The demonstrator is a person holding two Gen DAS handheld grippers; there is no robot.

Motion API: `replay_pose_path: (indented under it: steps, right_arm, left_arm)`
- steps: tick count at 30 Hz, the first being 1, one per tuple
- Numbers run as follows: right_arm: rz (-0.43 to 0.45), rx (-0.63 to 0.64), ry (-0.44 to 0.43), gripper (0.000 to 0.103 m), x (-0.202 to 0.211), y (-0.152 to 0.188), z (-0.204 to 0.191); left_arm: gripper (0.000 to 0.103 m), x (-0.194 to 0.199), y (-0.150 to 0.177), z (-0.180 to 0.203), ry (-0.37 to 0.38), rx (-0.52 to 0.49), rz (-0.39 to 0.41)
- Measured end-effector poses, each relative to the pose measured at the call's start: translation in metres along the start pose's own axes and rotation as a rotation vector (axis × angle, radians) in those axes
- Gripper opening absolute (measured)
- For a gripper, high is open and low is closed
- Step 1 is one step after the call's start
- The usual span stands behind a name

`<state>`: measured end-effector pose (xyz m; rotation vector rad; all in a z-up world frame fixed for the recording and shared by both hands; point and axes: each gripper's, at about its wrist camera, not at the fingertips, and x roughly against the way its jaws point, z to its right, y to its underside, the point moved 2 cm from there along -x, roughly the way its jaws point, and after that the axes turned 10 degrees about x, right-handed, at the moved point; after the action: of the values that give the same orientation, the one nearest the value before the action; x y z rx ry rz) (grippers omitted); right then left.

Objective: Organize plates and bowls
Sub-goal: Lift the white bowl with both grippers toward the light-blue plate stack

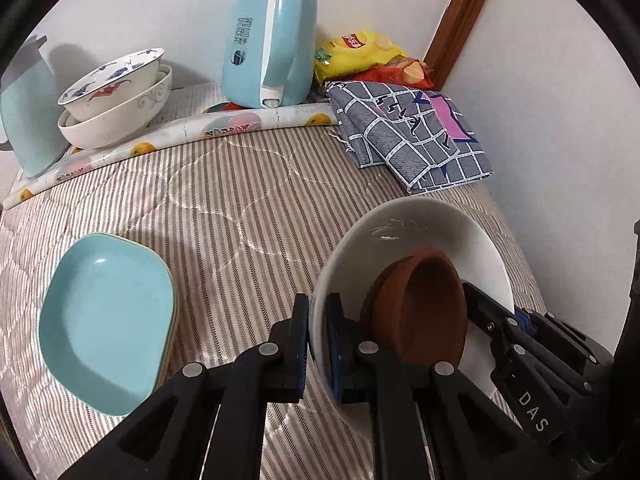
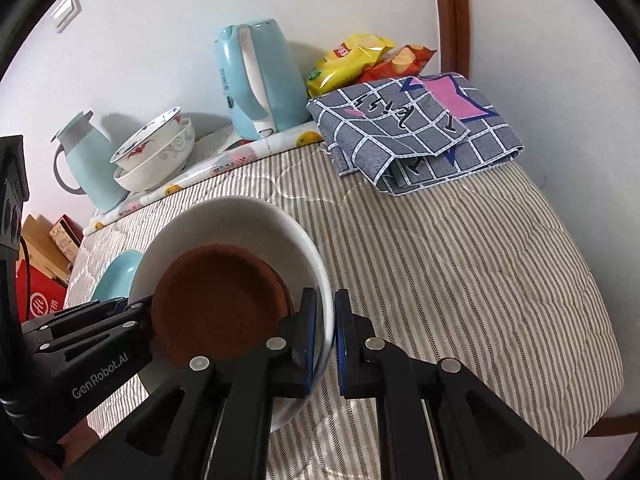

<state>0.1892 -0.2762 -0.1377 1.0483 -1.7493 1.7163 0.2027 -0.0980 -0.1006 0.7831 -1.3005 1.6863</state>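
A white bowl [image 1: 420, 236] with a brown bowl [image 1: 424, 312] inside it is held tilted above the striped table. My left gripper [image 1: 318, 344] is shut on the white bowl's left rim. My right gripper [image 2: 326, 340] is shut on the white bowl's [image 2: 240, 220] right rim, with the brown bowl [image 2: 216, 300] beside its inner finger. The right gripper also shows at the right of the left wrist view [image 1: 520, 344]. A stack of light blue square plates [image 1: 108, 320] lies at the left. Two stacked white patterned bowls [image 1: 116, 96] stand at the back left.
A light blue kettle [image 1: 272, 44] and a pale thermos jug [image 2: 86, 160] stand at the back on a fruit-print mat [image 1: 180, 136]. A folded grey checked cloth [image 1: 412, 132] and snack bags [image 1: 360, 56] lie at the back right. Boxes [image 2: 44, 276] sit beyond the table's left edge.
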Motion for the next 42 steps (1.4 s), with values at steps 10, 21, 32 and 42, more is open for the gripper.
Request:
replay_pose_path:
  steps: [10,21,32,42]
  right_arm:
    - [0.003,-0.008,-0.007,0.009,0.004,0.003,-0.016]
    - [0.024,0.006,-0.015,0.009,0.009,-0.003,-0.039]
    - [0.035,0.024,-0.032,0.009,0.01,-0.007,-0.066]
    - [0.03,0.037,-0.043,0.009,0.004,-0.009,-0.085]
  left_arm:
    - [0.009,0.011,0.002,-0.015,-0.002,-0.004,0.004]
    - [0.009,0.027,-0.001,-0.036,-0.007,0.006,0.028]
    - [0.009,0.038,-0.003,-0.06,-0.019,0.029,0.045]
    - [0.009,0.042,-0.006,-0.08,-0.026,0.049,0.046]
